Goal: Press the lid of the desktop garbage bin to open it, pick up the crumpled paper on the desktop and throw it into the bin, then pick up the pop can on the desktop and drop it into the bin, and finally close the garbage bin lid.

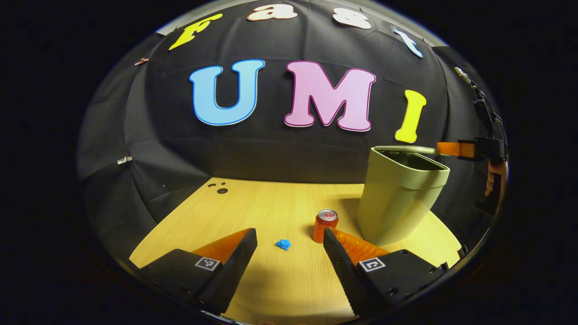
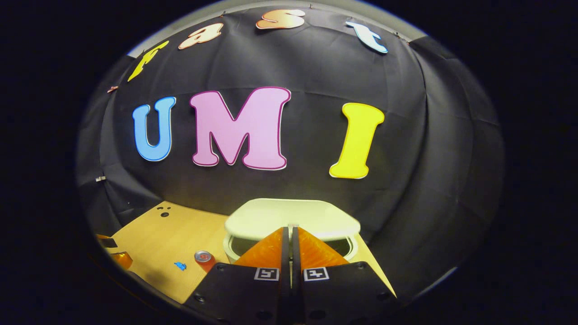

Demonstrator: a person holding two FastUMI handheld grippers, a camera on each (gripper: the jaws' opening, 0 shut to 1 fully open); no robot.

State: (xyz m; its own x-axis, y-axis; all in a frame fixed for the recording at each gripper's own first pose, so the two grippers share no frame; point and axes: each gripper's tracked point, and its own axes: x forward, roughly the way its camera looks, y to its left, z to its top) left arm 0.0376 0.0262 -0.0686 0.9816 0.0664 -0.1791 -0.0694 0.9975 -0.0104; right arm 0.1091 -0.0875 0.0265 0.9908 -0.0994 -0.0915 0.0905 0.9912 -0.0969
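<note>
Light: warm, from above, booth dim | Brightest: table point(image 1: 280, 203) centre | Shadows: soft one left of bin point(image 1: 399, 198), another between the near fingers, lower frame | Glare: faint on can point(image 1: 326, 224) top | Distortion: strong fisheye bending at edges | Focus: sharp centre, softer rim

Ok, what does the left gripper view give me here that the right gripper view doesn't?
Left gripper view: the bin side-on, its lid ajar over a dark opening, the right gripper tip-first at the lid's edge, and the left gripper open. Right gripper view: the lid's top face, with the right gripper's fingers together at its near edge. Both: the table, with the pop can and the blue crumpled paper on it, not yet binned.
</note>
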